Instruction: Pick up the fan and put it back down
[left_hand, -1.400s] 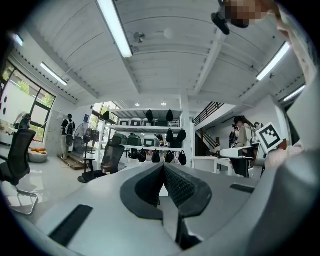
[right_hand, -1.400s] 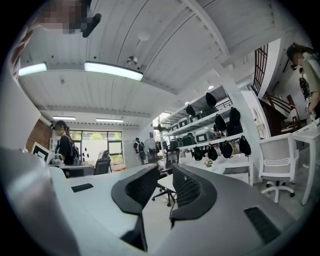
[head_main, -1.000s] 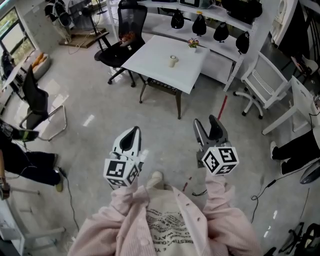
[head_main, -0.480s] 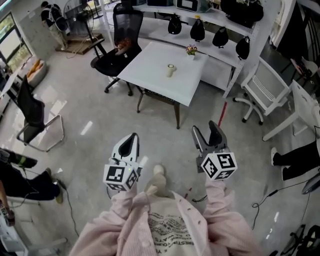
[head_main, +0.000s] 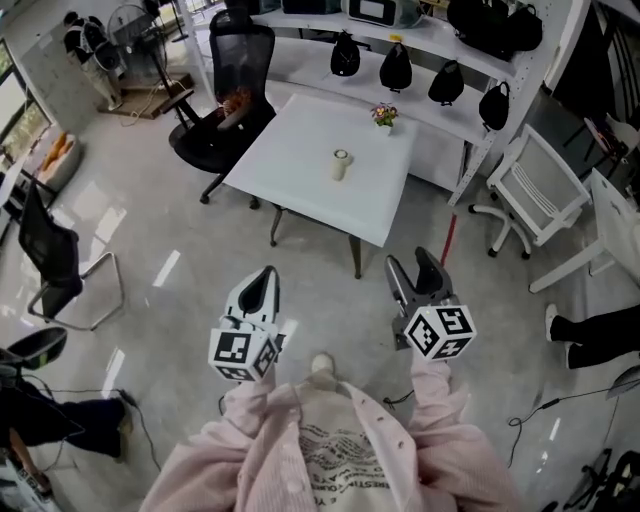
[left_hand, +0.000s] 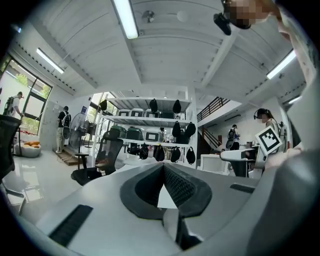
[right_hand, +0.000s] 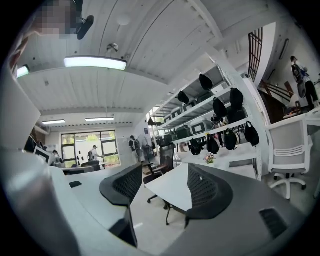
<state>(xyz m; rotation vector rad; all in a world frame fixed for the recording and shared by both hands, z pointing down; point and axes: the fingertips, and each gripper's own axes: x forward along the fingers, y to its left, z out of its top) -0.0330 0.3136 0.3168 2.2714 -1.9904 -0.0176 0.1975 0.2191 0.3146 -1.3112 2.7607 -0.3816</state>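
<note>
I hold both level: left gripper (head_main: 265, 273) pressed together, right gripper (head_main: 410, 260) just spread wide, empty, presumably readying for the far-left fan (head_main: 127, 22).

The desk (head_main: 300, 185) is white; a cream cup (head_main: 341, 165) near its middle and pinkish flowers (head_main: 384, 115) at its far edge are seen. The left tongs (head_main: 268, 273) are white, the right tongs (head_main: 410, 262) grey, both with black pads (left_hand: 182, 187). Black-and-white square patterns are borne by their cubes (head_main: 442, 332). The sleeves (head_main: 440, 405) are pink.
</note>
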